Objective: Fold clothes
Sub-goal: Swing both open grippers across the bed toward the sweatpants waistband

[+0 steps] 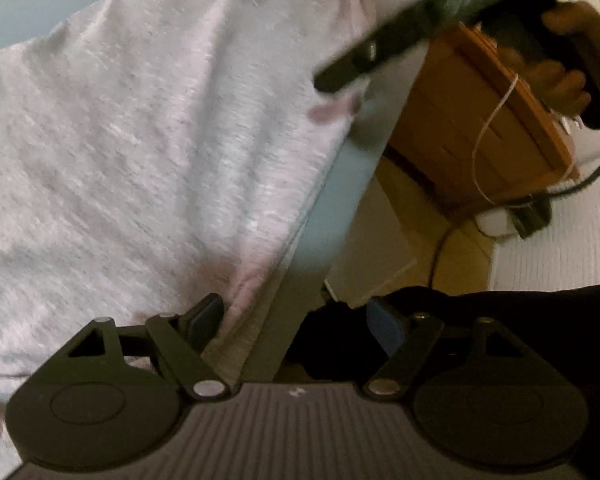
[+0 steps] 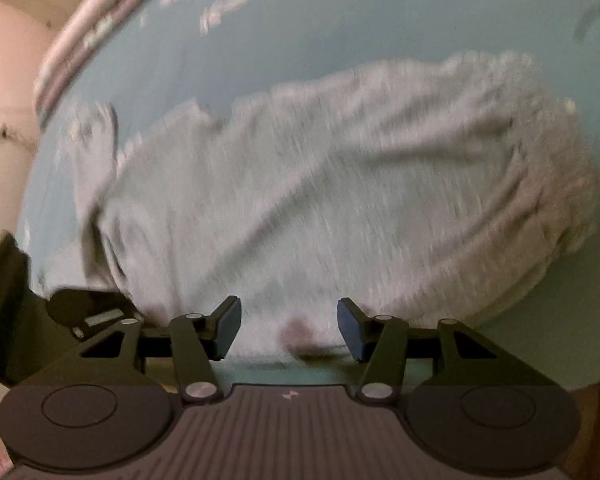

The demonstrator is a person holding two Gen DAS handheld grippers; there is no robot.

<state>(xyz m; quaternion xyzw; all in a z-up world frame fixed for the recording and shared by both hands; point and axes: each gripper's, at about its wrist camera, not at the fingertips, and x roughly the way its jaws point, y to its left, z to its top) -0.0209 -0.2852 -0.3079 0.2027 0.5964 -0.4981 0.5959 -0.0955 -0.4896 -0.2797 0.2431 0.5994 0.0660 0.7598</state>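
Garment (image 2: 320, 200) | pale grey, spread on blue sheet (image 2: 320, 40) | left gripper (image 1: 296, 320), right gripper (image 2: 289, 326) jaws apart, empty

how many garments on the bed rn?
1. A pale fuzzy garment lies spread on the light blue bed sheet, reaching the bed's near edge by both grippers. Both views are blurred; whitish scraps near the far edge can't be identified.

Bedroom: bed (image 2: 300, 40), wooden nightstand (image 1: 472, 128)
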